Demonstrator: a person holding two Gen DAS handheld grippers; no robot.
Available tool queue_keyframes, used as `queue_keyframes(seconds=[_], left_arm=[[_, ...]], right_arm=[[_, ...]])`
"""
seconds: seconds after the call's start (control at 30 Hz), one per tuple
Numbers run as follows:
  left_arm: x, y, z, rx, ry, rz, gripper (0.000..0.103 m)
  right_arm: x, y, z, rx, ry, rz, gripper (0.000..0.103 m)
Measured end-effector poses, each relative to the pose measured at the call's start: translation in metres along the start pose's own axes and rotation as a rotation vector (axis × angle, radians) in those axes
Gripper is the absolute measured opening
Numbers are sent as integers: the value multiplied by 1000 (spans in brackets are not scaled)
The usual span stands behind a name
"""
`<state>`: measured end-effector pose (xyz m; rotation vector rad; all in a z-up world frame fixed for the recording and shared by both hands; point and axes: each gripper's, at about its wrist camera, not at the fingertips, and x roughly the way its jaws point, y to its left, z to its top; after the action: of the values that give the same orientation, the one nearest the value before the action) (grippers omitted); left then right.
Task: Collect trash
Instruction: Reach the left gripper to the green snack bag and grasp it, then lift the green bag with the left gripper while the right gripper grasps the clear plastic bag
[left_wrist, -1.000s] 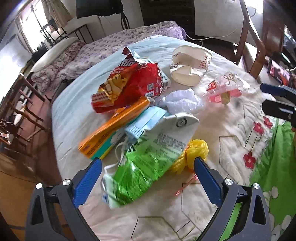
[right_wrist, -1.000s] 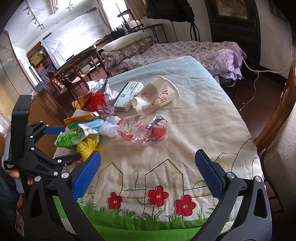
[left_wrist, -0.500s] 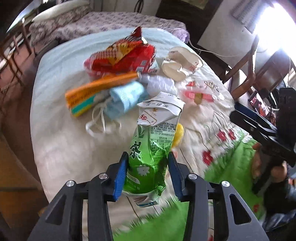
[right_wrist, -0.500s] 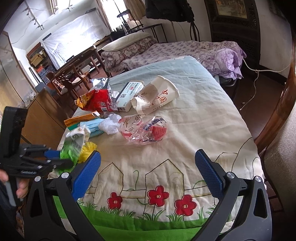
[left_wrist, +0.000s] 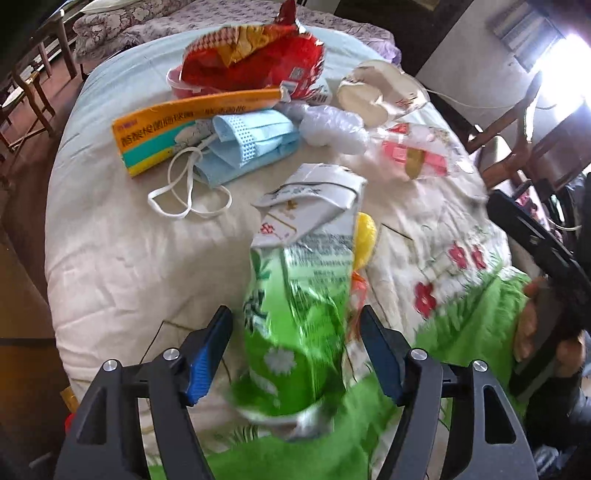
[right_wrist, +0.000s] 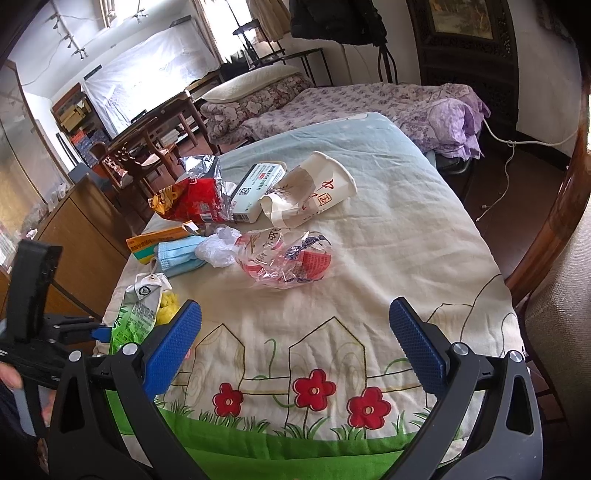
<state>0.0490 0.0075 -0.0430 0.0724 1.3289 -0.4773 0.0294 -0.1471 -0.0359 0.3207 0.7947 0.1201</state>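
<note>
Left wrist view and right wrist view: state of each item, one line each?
Green carton: crushed, top torn open, between the left jaws, which have just been opening; pads clear of it.
Paper cup: on its side, crumpled.
Red bag: torn open.
Mask: folded.
Right gripper: open, empty.

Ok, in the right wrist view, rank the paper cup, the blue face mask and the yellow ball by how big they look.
1. Paper cup, clearly largest, though farthest away.
2. Blue face mask.
3. Yellow ball, smallest, but partly hidden behind the green carton, so its full size is unsure.
</note>
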Motion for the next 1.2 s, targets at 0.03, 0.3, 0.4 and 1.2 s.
queue_keyframes(seconds=[0.03, 0.3, 0.4, 1.2], left_arm=[[4, 0, 1, -7, 0, 5, 69], [-17, 3, -4, -33, -48, 22, 45], [-37, 9, -13, -73, -95, -7, 45], [-103, 49, -114, -379, -308, 13, 45]], right_arm=[[0, 0, 0, 0, 1, -1, 97], [0, 0, -1, -3, 2, -8, 97], [0, 0, -1, -8, 2, -13, 97], [56, 56, 32, -690, 200, -229, 94]])
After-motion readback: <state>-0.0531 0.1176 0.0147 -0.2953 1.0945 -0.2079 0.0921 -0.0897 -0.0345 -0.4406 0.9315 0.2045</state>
